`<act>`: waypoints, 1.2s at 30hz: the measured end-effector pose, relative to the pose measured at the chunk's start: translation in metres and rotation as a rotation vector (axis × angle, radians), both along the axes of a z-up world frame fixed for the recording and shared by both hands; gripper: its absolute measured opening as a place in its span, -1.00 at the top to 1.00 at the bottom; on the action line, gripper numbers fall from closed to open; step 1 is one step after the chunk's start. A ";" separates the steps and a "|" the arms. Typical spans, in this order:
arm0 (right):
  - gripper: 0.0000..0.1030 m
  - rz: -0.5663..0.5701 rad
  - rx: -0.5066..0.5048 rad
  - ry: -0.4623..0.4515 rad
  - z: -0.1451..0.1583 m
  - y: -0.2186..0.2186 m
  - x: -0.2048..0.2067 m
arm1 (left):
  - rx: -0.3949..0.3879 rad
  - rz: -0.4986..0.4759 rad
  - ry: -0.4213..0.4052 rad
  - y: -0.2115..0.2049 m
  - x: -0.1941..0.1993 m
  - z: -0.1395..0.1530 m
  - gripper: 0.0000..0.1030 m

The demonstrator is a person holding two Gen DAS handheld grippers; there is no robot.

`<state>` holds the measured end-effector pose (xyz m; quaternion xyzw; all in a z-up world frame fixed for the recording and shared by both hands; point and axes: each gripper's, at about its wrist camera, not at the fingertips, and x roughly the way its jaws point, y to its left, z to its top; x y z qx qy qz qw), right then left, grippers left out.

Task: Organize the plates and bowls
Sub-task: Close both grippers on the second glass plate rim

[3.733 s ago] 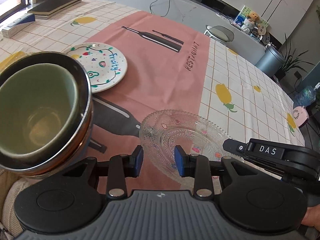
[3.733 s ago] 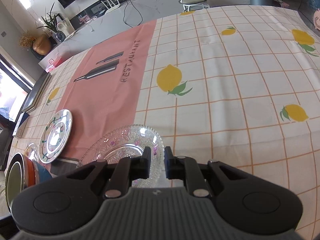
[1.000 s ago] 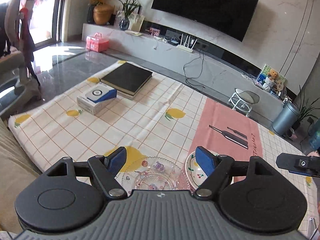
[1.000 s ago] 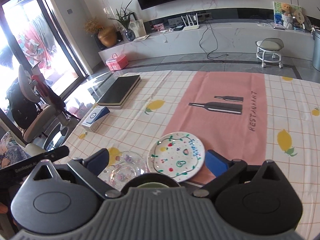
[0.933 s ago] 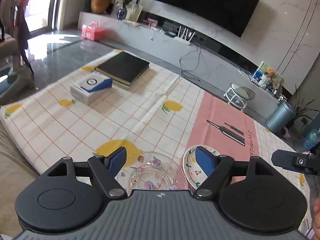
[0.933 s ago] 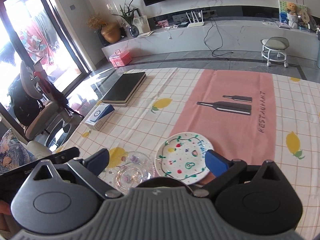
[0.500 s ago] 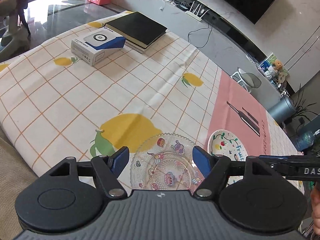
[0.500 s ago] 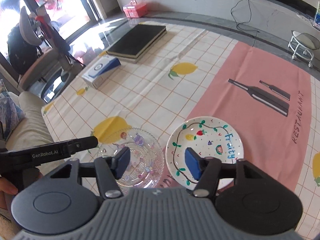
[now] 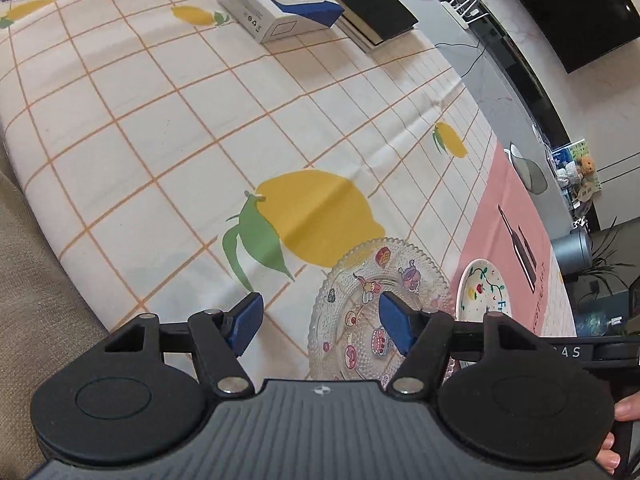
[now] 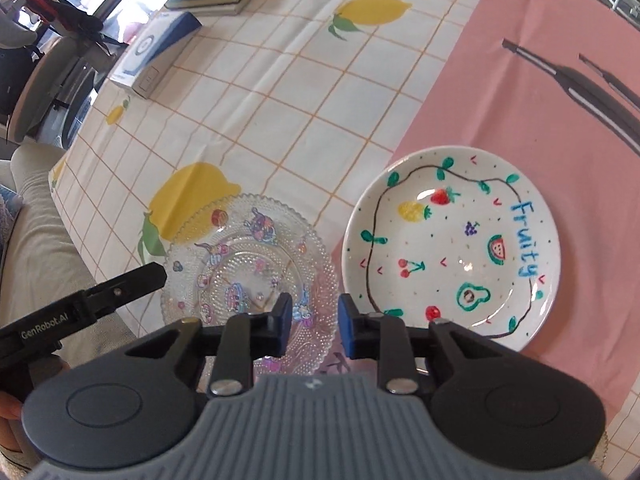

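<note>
A clear beaded glass plate [image 9: 360, 304] [image 10: 248, 264] with small cartoon stickers lies on the lemon-print tablecloth. Just to its right, on the pink runner, sits a white plate [image 10: 452, 248] [image 9: 484, 292] painted with fruit and "Fruity". My left gripper [image 9: 320, 324] hangs over the glass plate's left rim, one pad off the plate and one above it, its jaws wide and closing. My right gripper [image 10: 314, 322] is above the plate's right rim. Its jaws are closing to a narrow gap, and the pads do not touch the rim.
A white-and-blue box [image 9: 280, 8] and a black book [image 9: 368, 8] lie at the far end of the table. The table's near-left edge meets beige fabric [image 9: 36, 300]. A hand [image 9: 612, 452] holds the right gripper's handle at the frame edge.
Both grippers have come down and tilted toward the glass plate, which now fills the foreground. The right jaws have narrowed a lot, the left jaws a little. The room behind has dropped out of view.
</note>
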<state>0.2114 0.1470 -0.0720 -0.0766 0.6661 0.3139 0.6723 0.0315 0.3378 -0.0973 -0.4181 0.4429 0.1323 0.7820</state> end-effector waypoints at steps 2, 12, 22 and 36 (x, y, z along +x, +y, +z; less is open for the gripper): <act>0.60 0.002 -0.023 0.012 -0.005 0.003 0.002 | -0.002 0.008 -0.003 0.001 0.000 0.000 -0.48; 0.64 0.026 -0.077 0.072 -0.018 0.008 0.005 | -0.076 0.028 -0.034 0.003 -0.001 -0.004 -0.48; 0.19 -0.044 -0.007 0.122 -0.026 0.020 0.017 | -0.144 0.075 -0.096 0.011 0.000 -0.013 -0.48; 0.54 -0.098 -0.001 0.020 -0.022 0.017 0.017 | 0.009 0.068 -0.088 -0.006 0.004 -0.007 0.27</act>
